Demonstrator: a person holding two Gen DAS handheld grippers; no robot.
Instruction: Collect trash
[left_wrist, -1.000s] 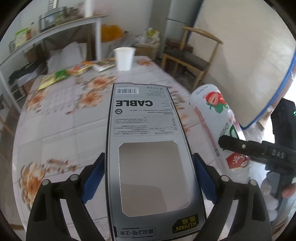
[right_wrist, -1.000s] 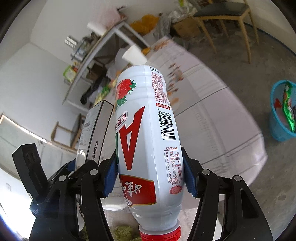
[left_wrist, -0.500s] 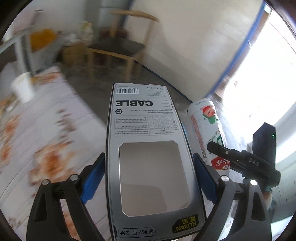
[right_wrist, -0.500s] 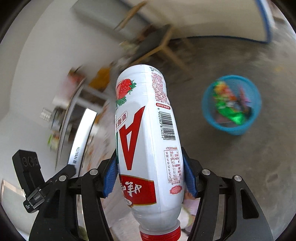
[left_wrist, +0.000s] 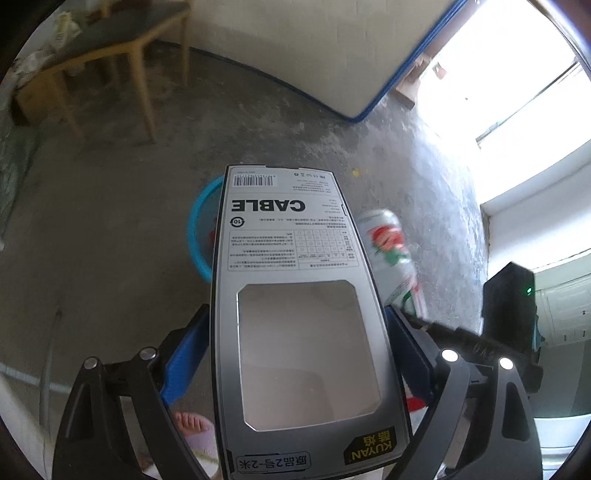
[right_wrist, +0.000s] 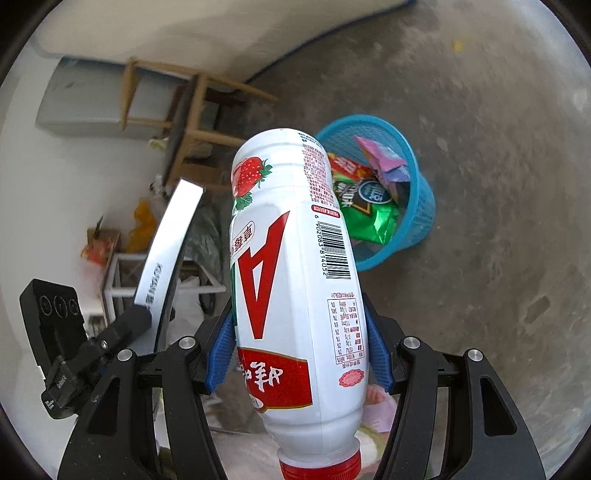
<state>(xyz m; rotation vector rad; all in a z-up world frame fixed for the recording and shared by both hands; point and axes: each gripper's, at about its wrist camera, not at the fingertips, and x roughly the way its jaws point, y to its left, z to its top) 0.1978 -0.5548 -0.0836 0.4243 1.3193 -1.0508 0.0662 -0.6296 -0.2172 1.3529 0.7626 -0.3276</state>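
Note:
A grey cable box with a cut-out window sits upright between the blue pads of my left gripper, which is shut on it. My right gripper is shut on a white strawberry drink bottle with its red cap toward the camera. A blue mesh basket stands on the floor just beyond the bottle, holding several wrappers. In the left wrist view the basket is mostly hidden behind the box, and the bottle shows to the box's right. The box's edge shows left of the bottle.
The floor is bare grey concrete. A wooden chair stands at the back left, near a white wall with a blue base strip. A bright doorway opens on the right. A person's foot is below the left gripper.
Both grippers have swung away from the flowered table and tilted down toward the floor. The blue basket has come in close beneath them. Both grips are unchanged.

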